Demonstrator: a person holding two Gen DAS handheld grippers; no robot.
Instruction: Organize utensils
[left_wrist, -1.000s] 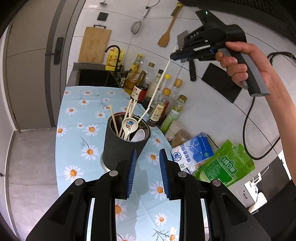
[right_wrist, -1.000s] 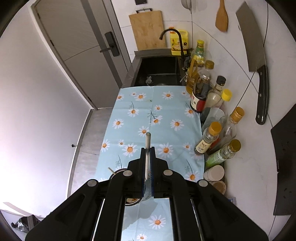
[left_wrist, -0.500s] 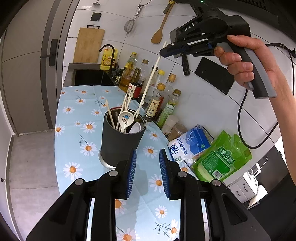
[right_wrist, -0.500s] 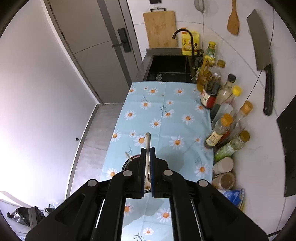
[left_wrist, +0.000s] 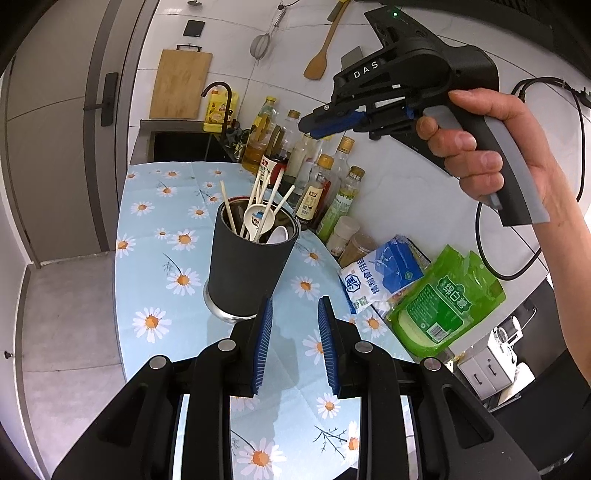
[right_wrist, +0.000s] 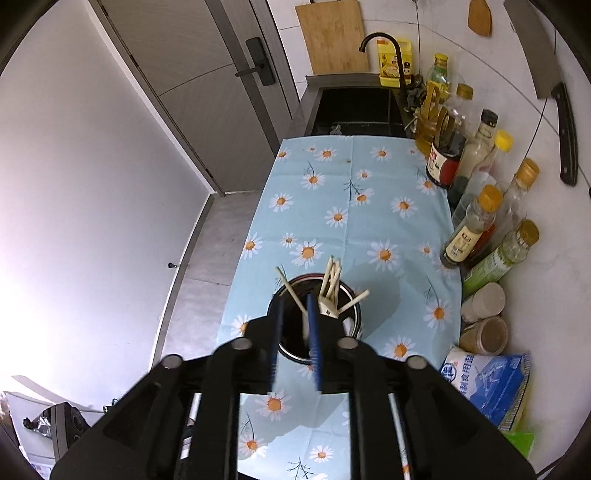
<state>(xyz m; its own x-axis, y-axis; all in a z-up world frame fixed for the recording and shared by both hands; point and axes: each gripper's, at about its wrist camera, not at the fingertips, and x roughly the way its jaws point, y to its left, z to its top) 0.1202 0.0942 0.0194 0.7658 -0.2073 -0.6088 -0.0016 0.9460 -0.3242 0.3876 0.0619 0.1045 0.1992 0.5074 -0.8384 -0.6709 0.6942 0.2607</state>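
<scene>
My right tool (right_wrist: 295, 314) tilts steeply down over the utensil holder (left_wrist: 251, 266), jaws opening, nothing pinched. My left tool (left_wrist: 295, 332) hangs low, spread and empty, just before the holder on the worktop (left_wrist: 155, 236).

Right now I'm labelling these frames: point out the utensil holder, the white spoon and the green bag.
utensil holder (left_wrist: 245, 273), left wrist view, dark outer wall.
white spoon (left_wrist: 255, 218), left wrist view, bowl with the printed picture.
green bag (left_wrist: 445, 299), left wrist view, front label.
</scene>
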